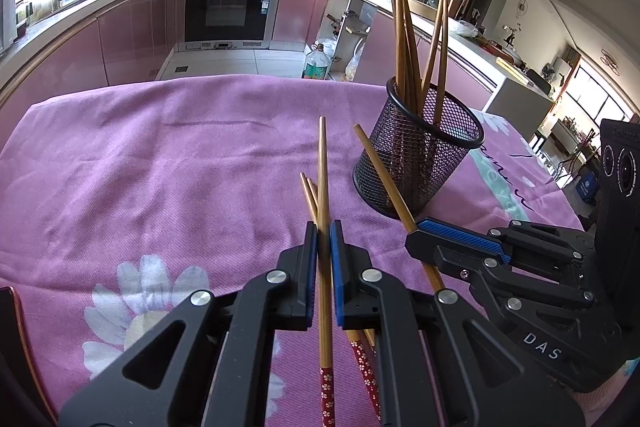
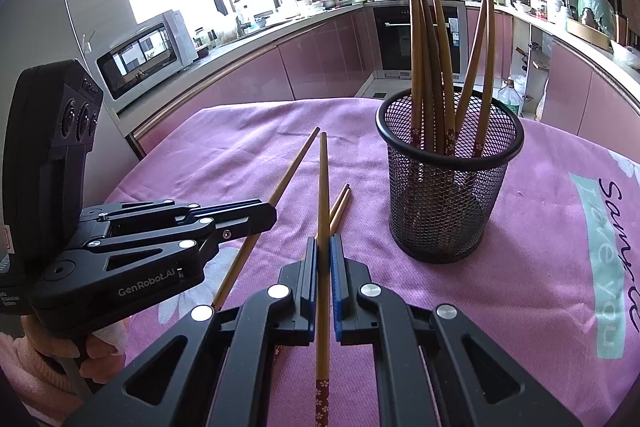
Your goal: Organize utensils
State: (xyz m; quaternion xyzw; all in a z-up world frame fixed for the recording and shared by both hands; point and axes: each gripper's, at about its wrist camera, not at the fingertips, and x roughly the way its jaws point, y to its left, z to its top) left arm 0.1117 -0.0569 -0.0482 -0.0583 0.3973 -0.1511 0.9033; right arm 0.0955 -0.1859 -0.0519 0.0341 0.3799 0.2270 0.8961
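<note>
Holding one chopstick clamped lengthwise in our left tongs and another chopstick likewise in our right tongs, we judge the mesh holder lies ahead-right, nearer the right tongs.

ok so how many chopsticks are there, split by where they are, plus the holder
chopsticks standing in the mesh holder: 5 (bunched, one more could be hidden)
chopstick in the left gripper: 1
chopstick in the right gripper: 1
loose chopsticks on the cloth: 2
mesh holder: 1
total: 9 chopsticks and 1 holder, 10 things
</note>
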